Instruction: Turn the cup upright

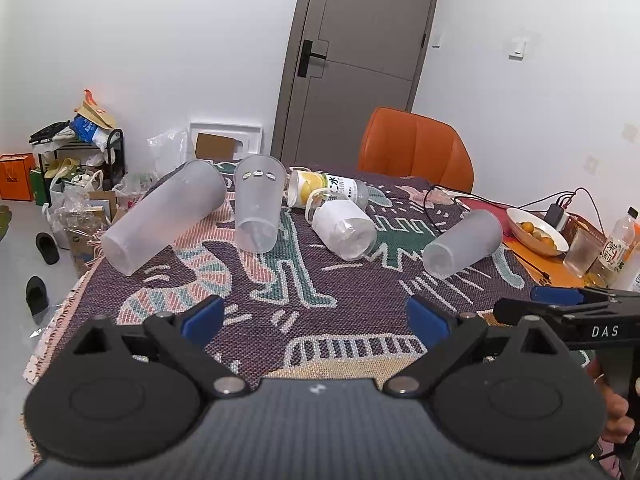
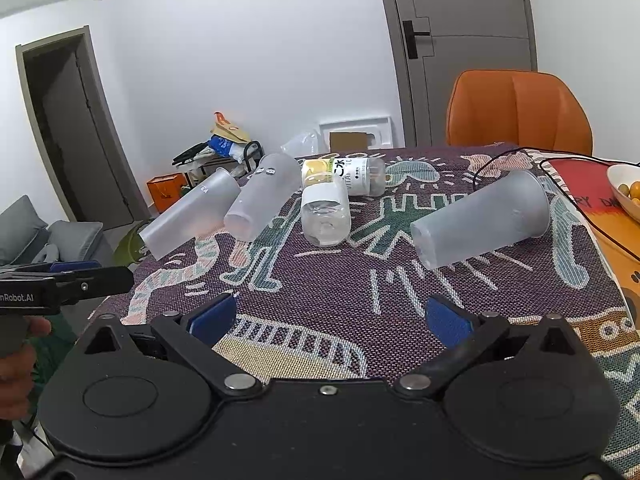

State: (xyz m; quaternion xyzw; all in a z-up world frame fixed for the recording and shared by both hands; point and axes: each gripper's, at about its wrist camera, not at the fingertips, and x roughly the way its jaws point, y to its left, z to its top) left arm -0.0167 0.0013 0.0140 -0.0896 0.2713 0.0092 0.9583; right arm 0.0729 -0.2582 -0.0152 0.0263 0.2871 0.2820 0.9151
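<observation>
Three frosted plastic cups lie on their sides on a patterned cloth [image 1: 312, 320]: a left cup [image 1: 164, 218] [image 2: 190, 214], a middle cup [image 1: 258, 202] [image 2: 262, 196] and a right cup [image 1: 464, 244] [image 2: 480, 220]. A clear cup with a white band [image 1: 344, 224] [image 2: 325, 216] and a yellow-labelled bottle [image 1: 328, 188] [image 2: 346, 176] also lie between them. My left gripper [image 1: 316, 318] is open and empty, above the near cloth. My right gripper [image 2: 332, 318] is open and empty, short of the right cup. Each gripper shows at the other view's edge.
An orange chair [image 1: 416, 148] stands behind the table. A cable [image 1: 444, 200] crosses the far right cloth. A bowl of fruit [image 1: 536, 232], a glass [image 1: 580, 252] and bottles [image 1: 616, 248] stand at the right. Clutter, bags and slippers lie on the floor to the left.
</observation>
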